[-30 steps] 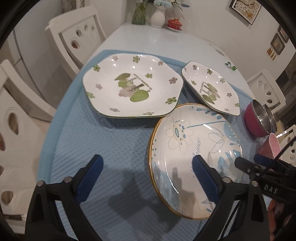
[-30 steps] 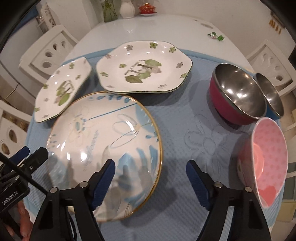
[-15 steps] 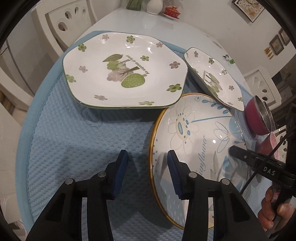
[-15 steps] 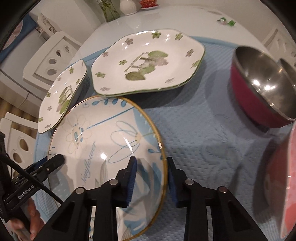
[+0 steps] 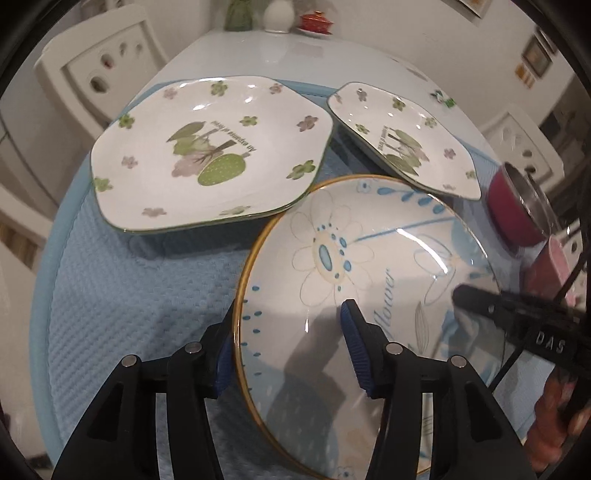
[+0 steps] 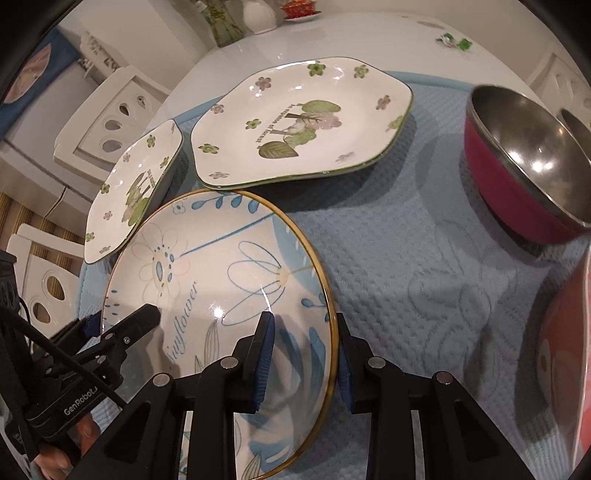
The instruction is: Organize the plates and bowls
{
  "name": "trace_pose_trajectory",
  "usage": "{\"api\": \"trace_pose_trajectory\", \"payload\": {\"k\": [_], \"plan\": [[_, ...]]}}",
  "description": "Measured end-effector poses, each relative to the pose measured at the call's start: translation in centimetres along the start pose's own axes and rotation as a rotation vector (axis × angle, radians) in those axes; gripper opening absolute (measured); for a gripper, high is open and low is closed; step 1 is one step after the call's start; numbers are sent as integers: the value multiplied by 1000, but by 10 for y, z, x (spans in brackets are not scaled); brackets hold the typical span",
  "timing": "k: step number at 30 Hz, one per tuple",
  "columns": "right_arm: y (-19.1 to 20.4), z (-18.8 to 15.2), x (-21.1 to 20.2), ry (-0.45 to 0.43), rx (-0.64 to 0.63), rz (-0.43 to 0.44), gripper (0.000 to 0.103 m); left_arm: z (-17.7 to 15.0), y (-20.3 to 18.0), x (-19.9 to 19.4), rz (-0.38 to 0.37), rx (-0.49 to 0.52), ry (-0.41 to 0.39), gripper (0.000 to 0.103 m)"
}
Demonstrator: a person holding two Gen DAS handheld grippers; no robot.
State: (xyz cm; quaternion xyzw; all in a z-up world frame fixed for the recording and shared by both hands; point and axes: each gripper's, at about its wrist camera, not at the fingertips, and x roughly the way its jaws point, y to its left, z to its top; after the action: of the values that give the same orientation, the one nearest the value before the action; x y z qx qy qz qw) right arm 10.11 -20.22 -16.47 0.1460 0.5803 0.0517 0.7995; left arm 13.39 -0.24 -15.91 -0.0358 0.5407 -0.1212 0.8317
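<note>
Opposite rims of the round gold-edged blue-flower plate [image 5: 369,266], lying on the blue quilted mat [image 5: 122,295] on the desk, are straddled by both grippers' fingers: right gripper [image 6: 301,354] clamped, left gripper [image 5: 288,350] just reopened, grip unclear.

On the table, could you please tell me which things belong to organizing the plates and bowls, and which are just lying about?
Part of the job:
- sunflower plate, gripped at opposite rims by left gripper and right gripper
- large forest plate
- small forest plate
- red steel bowl
- pink bowl

Lying about:
- white vase
- red lidded dish
- green wrapper
</note>
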Motion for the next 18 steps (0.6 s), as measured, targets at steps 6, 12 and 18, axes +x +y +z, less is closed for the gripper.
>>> {"api": "trace_pose_trajectory", "payload": {"k": [6,12,18], "plan": [[13,-13,-14,23,-4,-33,30,-12,9,-18,-46,-79,10,48],[27,-34,-29,53,25,-43,30,-31,17,-43,-43,-146,13,48],[47,-55,-51,55,7,-41,30,-50,29,-76,-52,-165,14,48]]}}
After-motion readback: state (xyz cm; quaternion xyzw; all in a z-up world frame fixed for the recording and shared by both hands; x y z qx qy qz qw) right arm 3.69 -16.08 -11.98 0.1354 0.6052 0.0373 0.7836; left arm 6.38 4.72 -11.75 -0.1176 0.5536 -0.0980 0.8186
